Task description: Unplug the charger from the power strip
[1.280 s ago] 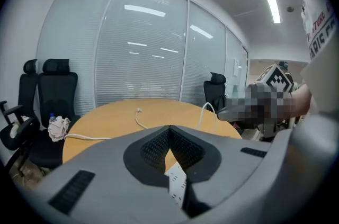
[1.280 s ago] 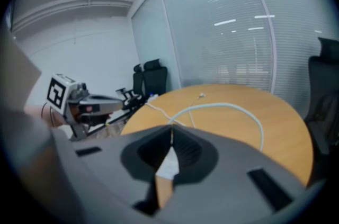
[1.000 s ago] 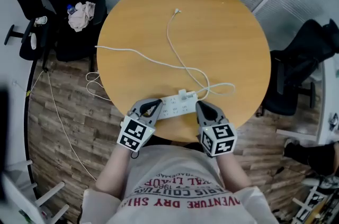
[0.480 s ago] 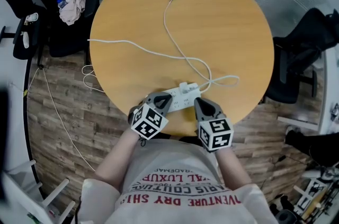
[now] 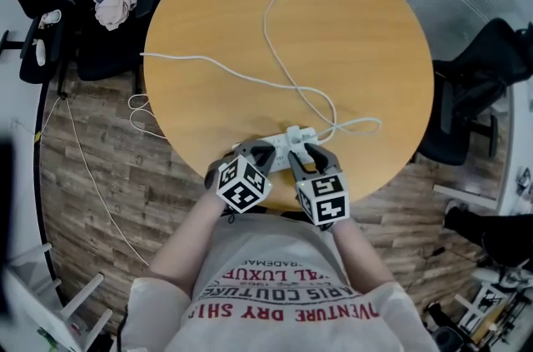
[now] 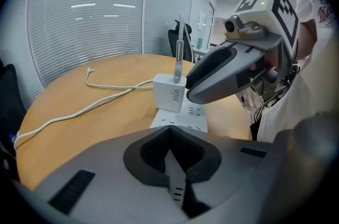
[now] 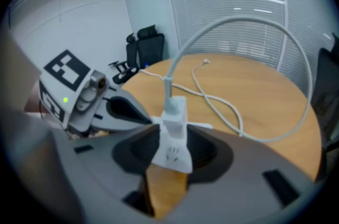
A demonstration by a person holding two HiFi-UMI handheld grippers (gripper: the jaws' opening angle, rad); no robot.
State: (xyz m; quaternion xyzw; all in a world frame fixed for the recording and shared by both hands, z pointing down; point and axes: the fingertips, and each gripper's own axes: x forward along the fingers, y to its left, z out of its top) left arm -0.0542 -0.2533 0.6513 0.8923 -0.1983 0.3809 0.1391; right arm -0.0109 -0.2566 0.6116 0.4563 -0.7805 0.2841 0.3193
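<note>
A white power strip (image 5: 279, 155) lies near the front edge of the round wooden table (image 5: 358, 34). A white charger (image 5: 298, 135) marked 90W (image 6: 170, 91) stands plugged into it. The charger's cable (image 5: 283, 76) runs across the table to a loose end. My right gripper (image 5: 312, 160) points down at the strip. Its jaws are opening, and the strip's end (image 7: 172, 153) and the charger (image 7: 175, 110) stand between them with gaps on both sides. My left gripper (image 5: 254, 152) is shut and empty (image 6: 170, 138), just short of the strip (image 6: 183, 118).
The strip's own cord (image 5: 191, 66) runs off the table's left edge to the wooden floor (image 5: 100, 176). Black office chairs stand at the left (image 5: 92, 17), with a cloth on one, and at the right (image 5: 479, 92). A blinds-covered glass wall is behind the table.
Both grippers have come down and closer together over the power strip. The right gripper's jaws, shut before, now stand apart around the strip and charger.
</note>
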